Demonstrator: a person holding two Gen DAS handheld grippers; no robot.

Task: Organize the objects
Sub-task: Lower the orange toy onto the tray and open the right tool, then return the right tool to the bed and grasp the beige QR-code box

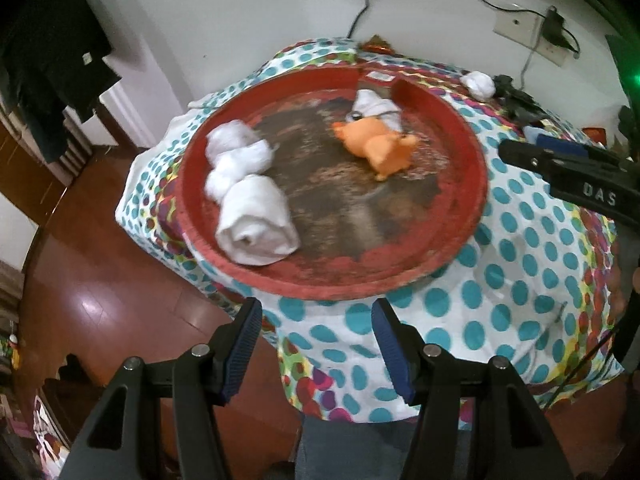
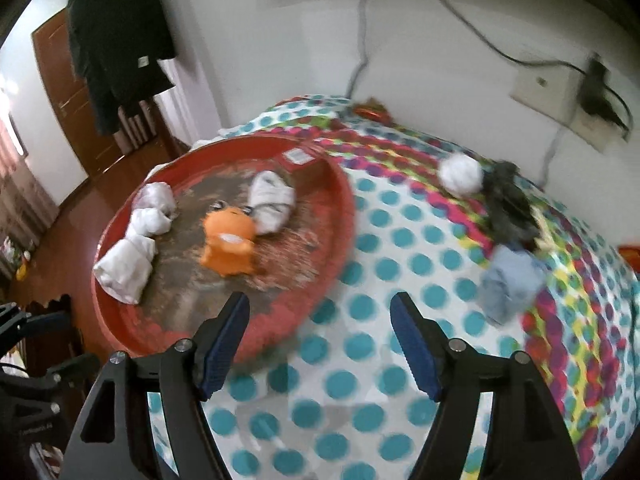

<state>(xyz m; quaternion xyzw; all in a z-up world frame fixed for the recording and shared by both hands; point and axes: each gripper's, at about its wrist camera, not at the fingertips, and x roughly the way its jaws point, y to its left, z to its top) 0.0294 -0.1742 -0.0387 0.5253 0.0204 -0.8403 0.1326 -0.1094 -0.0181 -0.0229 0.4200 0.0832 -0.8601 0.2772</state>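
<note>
A round red tray (image 1: 468, 160) (image 2: 340, 208) lies on the polka-dot cloth. In it are several white cloth rolls (image 1: 256, 220) (image 2: 128, 268), another white roll (image 1: 376, 106) (image 2: 272, 200) and an orange plush toy (image 1: 380, 146) (image 2: 230, 242). On the cloth outside the tray lie a white ball of cloth (image 1: 478, 82) (image 2: 460, 174), a dark bundle (image 2: 512, 208) and a light blue rolled cloth (image 2: 508, 284). My left gripper (image 1: 316, 344) is open and empty, just short of the tray's near rim. My right gripper (image 2: 320, 340) is open and empty over the cloth, right of the tray; it also shows in the left wrist view (image 1: 568, 172).
The table (image 2: 360, 400) stands against a white wall with a socket plate (image 2: 560, 96) and hanging cables. Wooden floor (image 1: 100, 280) drops away on the left. Dark clothes (image 2: 116, 40) hang by a brown door.
</note>
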